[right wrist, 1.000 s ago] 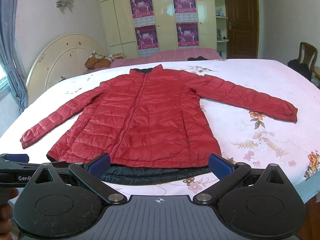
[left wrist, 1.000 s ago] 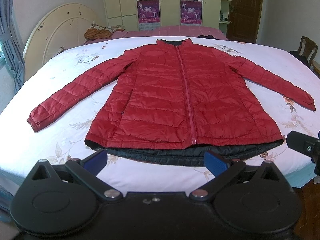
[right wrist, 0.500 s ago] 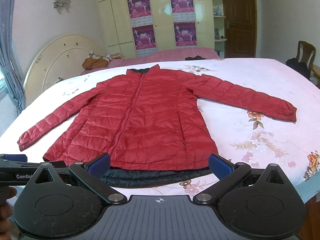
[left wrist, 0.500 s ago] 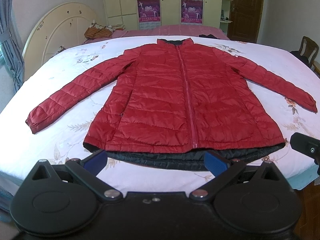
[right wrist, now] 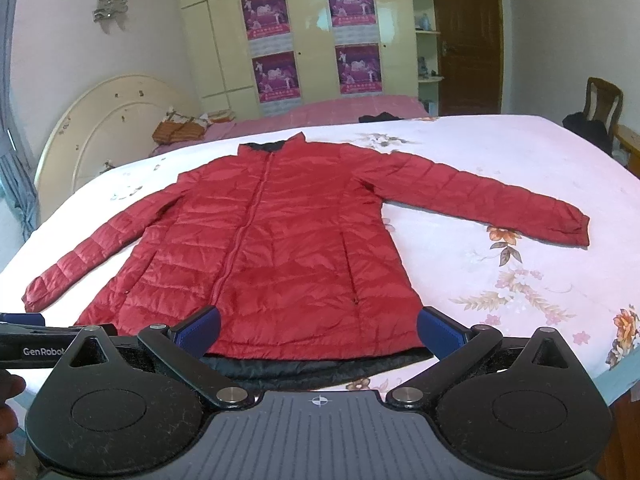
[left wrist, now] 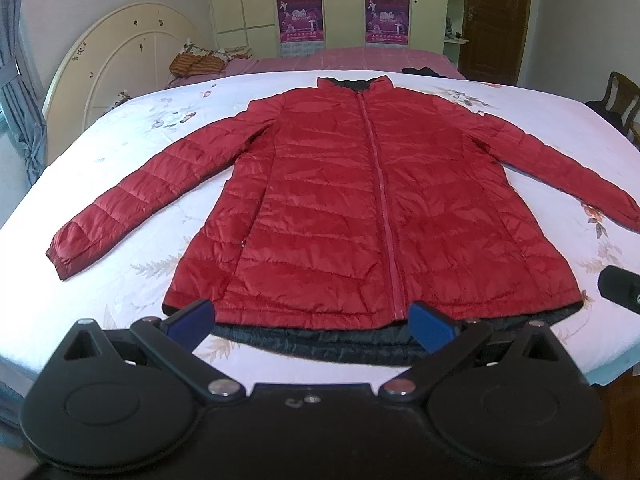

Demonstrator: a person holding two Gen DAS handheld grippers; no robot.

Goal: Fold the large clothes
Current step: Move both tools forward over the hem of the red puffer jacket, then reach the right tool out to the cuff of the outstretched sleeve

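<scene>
A red quilted puffer jacket (left wrist: 360, 208) lies flat and zipped on the bed, both sleeves spread out, its black lining showing along the hem nearest me. It also shows in the right wrist view (right wrist: 272, 248). My left gripper (left wrist: 310, 320) is open and empty, hovering just above the hem near the zip's lower end. My right gripper (right wrist: 318, 330) is open and empty, above the hem's right part. The right gripper's tip shows at the right edge of the left wrist view (left wrist: 620, 294). The left gripper shows at the left edge of the right wrist view (right wrist: 36, 344).
The bed has a white floral sheet (left wrist: 132, 272) and a cream headboard (left wrist: 116, 64) at the left. A second bed with a pink cover (right wrist: 328, 110) stands behind, before a wardrobe. A wooden chair (right wrist: 600, 108) stands at the far right.
Both grippers have moved slightly forward toward the jacket's hem, and the jacket sits a little lower and closer in both views. Both stay open.
</scene>
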